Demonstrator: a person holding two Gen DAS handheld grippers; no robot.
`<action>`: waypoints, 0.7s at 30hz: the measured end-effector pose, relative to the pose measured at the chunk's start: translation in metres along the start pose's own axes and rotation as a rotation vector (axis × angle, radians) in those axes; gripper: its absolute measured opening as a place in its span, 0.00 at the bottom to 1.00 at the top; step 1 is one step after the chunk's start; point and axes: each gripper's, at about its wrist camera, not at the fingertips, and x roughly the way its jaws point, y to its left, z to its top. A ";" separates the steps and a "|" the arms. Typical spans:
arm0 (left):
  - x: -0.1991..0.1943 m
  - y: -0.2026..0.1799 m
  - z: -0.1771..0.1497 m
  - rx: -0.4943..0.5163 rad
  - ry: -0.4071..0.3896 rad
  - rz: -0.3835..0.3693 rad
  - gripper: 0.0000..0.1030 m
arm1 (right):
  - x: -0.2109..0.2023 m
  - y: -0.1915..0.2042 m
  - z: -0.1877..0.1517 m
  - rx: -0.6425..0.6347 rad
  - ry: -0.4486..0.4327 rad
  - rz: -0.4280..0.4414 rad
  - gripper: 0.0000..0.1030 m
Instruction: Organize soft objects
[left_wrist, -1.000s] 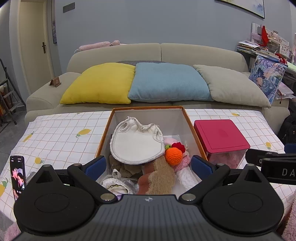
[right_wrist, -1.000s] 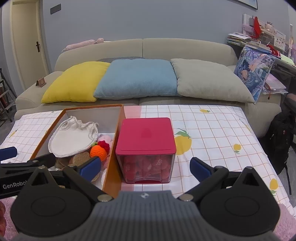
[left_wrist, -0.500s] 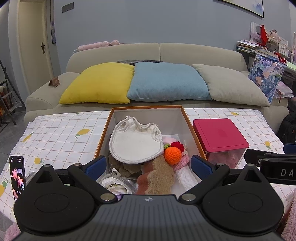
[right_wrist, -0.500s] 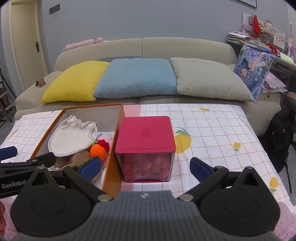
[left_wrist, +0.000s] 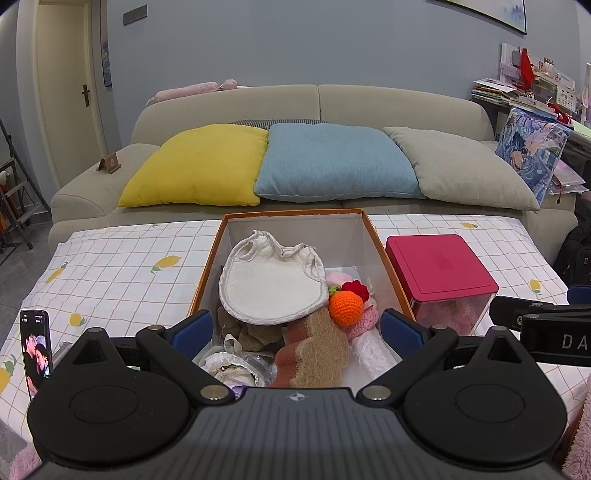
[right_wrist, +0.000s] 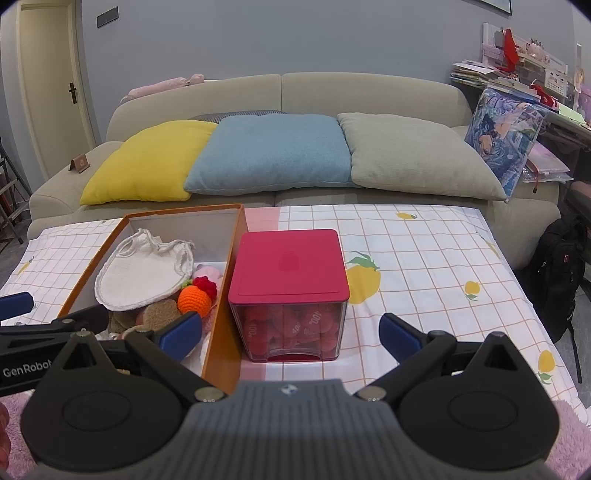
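Two grippers hover spread and empty over the checked tablecloth (right_wrist: 424, 258). Ahead of the left gripper (left_wrist: 297, 326), an orange-rimmed box (left_wrist: 207, 273) holds the soft things: a white cloth pouch (left_wrist: 269, 288), an orange crochet ball (left_wrist: 345, 307), a brown sponge (left_wrist: 323, 350). Ahead of the right gripper (right_wrist: 290, 334), a lidded pink container (right_wrist: 290, 264) stands just right of the box. Such a scene fits sorting about to start or already finished; any pick needs fingers straddling one soft piece.

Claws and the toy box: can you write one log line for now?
left claw: open, over orange box | right claw: open, before pink-lidded container | orange crochet ball: in box
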 end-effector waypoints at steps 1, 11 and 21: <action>0.000 0.000 0.000 0.000 0.000 -0.001 1.00 | 0.000 0.000 0.000 0.000 -0.001 0.000 0.97; 0.000 0.000 0.000 0.001 0.000 -0.001 1.00 | 0.000 0.001 0.000 0.000 -0.001 -0.001 0.97; -0.001 0.003 0.000 -0.001 0.001 0.000 1.00 | -0.001 0.000 0.000 -0.002 0.000 0.000 0.97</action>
